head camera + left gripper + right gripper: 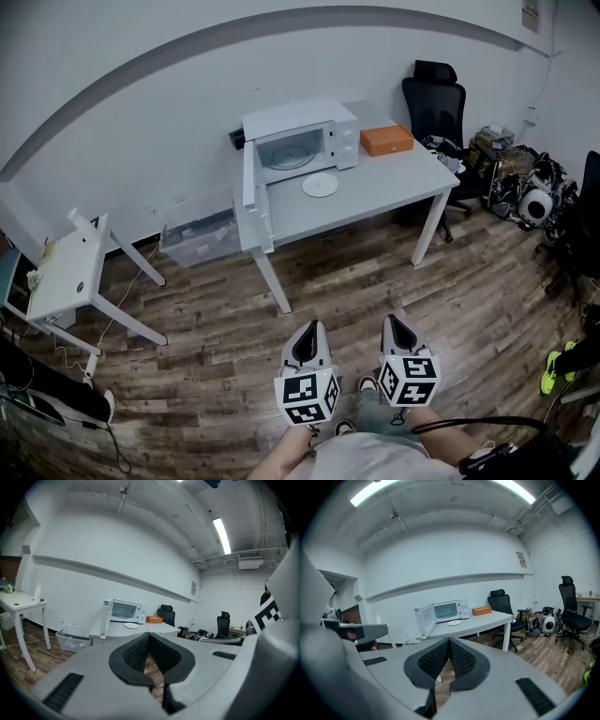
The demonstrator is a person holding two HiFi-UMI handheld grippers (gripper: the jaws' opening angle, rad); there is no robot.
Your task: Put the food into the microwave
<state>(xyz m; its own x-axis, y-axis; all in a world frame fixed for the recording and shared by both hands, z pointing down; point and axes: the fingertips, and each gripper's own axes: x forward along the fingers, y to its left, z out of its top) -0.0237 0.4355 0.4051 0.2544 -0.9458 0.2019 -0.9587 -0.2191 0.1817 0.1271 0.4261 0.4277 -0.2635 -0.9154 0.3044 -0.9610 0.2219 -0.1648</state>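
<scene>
1. Left gripper: we are holding it low over the wood floor, jaws pressed together with nothing between them.
2. Right gripper: we are holding it just beside the left, jaws likewise clenched and empty.
3. Microwave: it is standing on the white table, well apart from both grippers, its door hanging open to the left.
4. Plate: it is lying on the table just in front of the open cavity, outside it; we are unable to tell what food it carries.
5. Orange box: it is sitting beside the microwave.
6. Black office chair: it is standing behind the table.
</scene>
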